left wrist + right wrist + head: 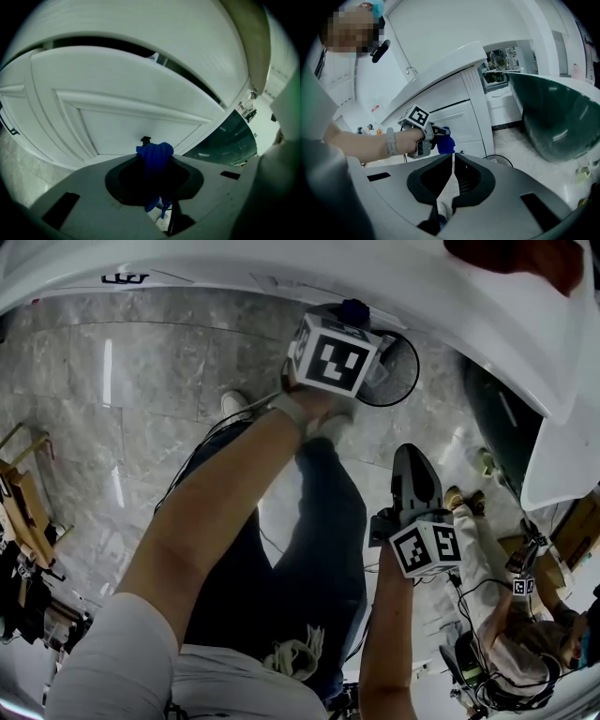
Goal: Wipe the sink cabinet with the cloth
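The left gripper (154,164) is clamped on the cloth (154,154), a blue wad bunched between its jaws. The top of the wad pokes out forward, so the soft bulge rather than the hard tips would meet the paint. The gripper points at the white cabinet (140,122) door, and in its own view the wad sits just at 6 o'clock of the small dark knob (146,139). Whether the cloth touches the panel I cannot tell, but it is close. The arm reaches low and forward, likely to work the door's lower part. The right gripper (453,176) has its jaws pressed together on nothing and hangs well apart from the door, with the left one at its 10 o'clock. It is probably held clear because one cloth needs only one tool. A green tub (553,117) stands at 3 o'clock in the right gripper view, away from the wiping
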The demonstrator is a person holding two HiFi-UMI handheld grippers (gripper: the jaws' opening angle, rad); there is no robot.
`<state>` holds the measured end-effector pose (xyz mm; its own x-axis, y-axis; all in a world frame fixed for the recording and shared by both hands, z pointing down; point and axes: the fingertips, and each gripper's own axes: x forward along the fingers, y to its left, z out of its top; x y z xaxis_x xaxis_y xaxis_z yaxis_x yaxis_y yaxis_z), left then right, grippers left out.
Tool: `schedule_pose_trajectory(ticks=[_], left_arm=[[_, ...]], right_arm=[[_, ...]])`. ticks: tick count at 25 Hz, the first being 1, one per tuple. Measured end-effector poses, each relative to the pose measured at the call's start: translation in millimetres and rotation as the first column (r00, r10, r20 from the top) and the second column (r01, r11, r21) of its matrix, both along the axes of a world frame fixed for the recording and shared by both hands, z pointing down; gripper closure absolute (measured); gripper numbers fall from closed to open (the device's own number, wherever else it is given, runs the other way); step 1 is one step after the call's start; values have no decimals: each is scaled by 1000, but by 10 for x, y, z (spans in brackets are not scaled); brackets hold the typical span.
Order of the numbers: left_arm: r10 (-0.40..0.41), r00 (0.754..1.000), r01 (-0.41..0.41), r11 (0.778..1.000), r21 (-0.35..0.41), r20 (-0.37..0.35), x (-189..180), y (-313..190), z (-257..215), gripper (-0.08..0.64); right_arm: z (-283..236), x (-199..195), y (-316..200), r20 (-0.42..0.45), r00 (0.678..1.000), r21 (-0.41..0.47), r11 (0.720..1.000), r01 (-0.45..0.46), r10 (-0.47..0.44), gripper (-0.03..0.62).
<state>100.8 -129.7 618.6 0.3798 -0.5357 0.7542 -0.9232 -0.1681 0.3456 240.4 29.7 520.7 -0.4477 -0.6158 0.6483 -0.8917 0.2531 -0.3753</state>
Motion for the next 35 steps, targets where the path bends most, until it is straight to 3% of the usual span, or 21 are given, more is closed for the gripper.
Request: schedule_pose_trajectory(ticks=[11, 18, 25, 30, 35], left_arm=[[-27, 1000, 27, 998, 49, -11, -100, -169, -359, 463], [4, 1000, -3, 998, 62, -11, -139, -120, -544, 463], [-9, 1000, 12, 995, 101, -30, -293, 82, -902, 463], [18, 1000, -15, 991, 133, -17, -400, 297, -1314, 463], [36, 999, -34, 977, 211, -6, -533, 454, -1949, 463]], right_arm=[[-241, -46, 9, -22, 999, 23, 999, 27, -26, 563], [-437, -114, -95, -18, 1000, 60, 998, 6, -5, 563], [-795, -344, -223, -14, 998, 106, 993, 57, -56, 563], [-1184, -480, -322, 2, 996, 157, 984, 85, -86, 563], [-1702, -638, -456, 17, 993, 232, 966, 112, -119, 563]])
